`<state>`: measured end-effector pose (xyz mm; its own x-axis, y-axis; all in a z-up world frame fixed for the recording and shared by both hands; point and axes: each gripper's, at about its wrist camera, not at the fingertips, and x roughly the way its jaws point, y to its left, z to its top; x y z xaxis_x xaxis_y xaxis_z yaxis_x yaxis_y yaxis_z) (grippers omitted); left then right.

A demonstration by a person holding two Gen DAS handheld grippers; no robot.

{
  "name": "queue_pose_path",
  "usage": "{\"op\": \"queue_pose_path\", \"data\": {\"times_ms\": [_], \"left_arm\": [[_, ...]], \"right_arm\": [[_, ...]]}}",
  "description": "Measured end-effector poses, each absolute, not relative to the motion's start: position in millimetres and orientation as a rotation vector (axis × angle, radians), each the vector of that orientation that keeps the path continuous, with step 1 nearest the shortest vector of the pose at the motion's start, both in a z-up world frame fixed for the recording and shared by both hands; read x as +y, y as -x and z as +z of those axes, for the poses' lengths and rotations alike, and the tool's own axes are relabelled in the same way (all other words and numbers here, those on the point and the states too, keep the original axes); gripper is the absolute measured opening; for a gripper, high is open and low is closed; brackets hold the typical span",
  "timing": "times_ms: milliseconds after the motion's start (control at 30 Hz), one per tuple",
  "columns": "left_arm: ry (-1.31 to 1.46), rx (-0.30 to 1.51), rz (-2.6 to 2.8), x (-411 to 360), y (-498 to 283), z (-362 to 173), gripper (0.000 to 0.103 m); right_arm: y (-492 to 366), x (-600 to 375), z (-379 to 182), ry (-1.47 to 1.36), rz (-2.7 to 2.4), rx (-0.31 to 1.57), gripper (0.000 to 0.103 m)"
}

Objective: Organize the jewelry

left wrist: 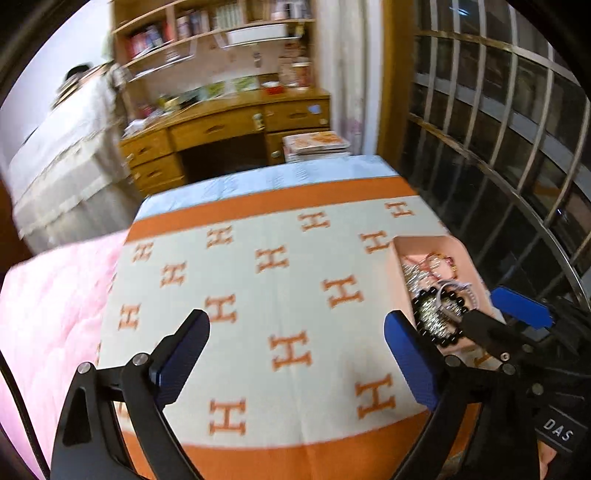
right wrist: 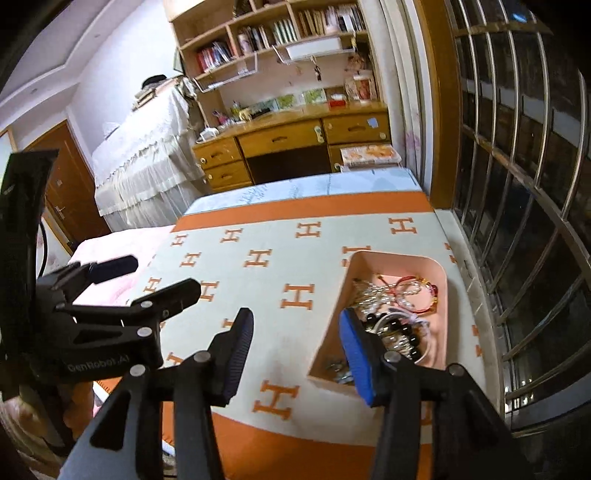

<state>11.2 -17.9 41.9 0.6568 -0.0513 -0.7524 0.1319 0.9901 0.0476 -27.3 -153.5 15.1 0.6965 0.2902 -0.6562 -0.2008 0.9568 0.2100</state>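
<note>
Left gripper (left wrist: 297, 341) fingers wide, holding nothing, above blanket (left wrist: 295, 288). Right gripper (right wrist: 295, 352) fingers wide, holding nothing, at tray (right wrist: 441, 295) edge. Jewelry (right wrist: 399, 314) piled in tray, right side of bed.

Bedroom interior: wooden desk (right wrist: 295, 142) beneath bookshelves (right wrist: 273, 33), draped furniture (right wrist: 147, 155) at left, barred dark window (right wrist: 517, 155) at right.

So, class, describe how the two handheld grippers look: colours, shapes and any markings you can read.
Both are black linkage frames with round silver pivot bolts, and each finger ends in a flat, textured blue pad. The left gripper shows its blue pads in its own view; seen from the right wrist, its body reads "GenRobot.AI". The right gripper looks the same; seen from the left wrist, its body bears a "DAS" label.
</note>
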Motion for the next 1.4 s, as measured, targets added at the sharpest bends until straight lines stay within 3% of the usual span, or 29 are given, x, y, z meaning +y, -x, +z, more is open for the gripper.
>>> {"op": "queue_pose_path", "data": {"times_ms": [67,533,1400], "left_arm": [[-0.07,0.852,-0.072,-9.4,-1.5,37.6,0.102],[0.001,0.752,0.063,15.4,41.2,38.1,0.102],[0.028,0.779,0.08,18.6,44.1,36.9,0.102]], "right_arm": [[34.9,-146.2,15.1,-0.128,0.266,0.737,0.05],[56.4,-128.2,16.4,-0.122,0.23,0.675,0.051],[62.0,-118.9,18.1,-0.118,0.25,0.675,0.051]]}}
